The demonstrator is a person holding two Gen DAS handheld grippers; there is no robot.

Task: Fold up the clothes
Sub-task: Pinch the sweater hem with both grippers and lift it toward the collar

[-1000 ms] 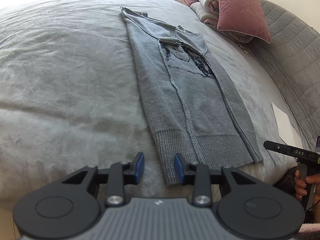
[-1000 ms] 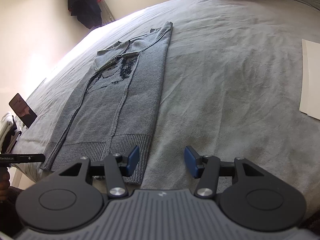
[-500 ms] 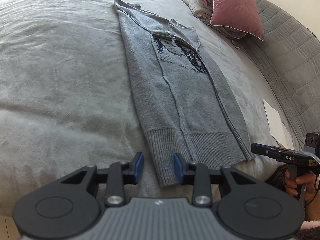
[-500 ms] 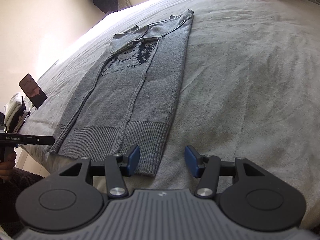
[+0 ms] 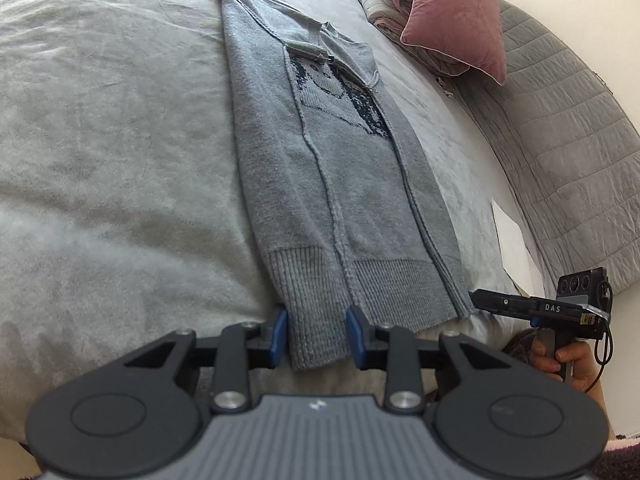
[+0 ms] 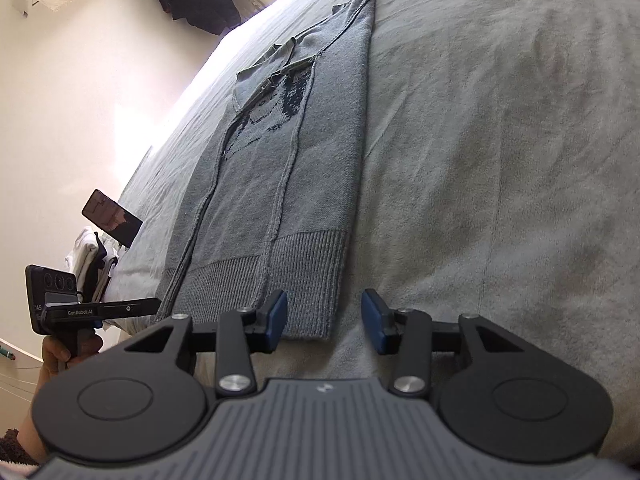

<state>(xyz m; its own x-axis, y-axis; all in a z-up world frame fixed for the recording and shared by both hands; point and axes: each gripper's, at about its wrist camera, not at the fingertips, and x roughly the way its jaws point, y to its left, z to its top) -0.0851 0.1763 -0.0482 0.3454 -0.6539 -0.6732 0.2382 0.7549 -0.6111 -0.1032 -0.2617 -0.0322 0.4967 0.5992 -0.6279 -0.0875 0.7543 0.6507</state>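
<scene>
Sweater (image 5: 320,184), grey, sides folded in, lies lengthwise on bed (image 5: 100,140), ribbed hem at the near edge. Left gripper (image 5: 316,336) jaws open, straddling the hem's left corner; right gripper (image 6: 324,322) jaws open around its right corner. No containers in view.

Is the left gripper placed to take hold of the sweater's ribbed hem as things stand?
Probably yes. The left gripper is open with the hem's near left corner of the sweater between its fingers, and nothing lies in the way.
</scene>
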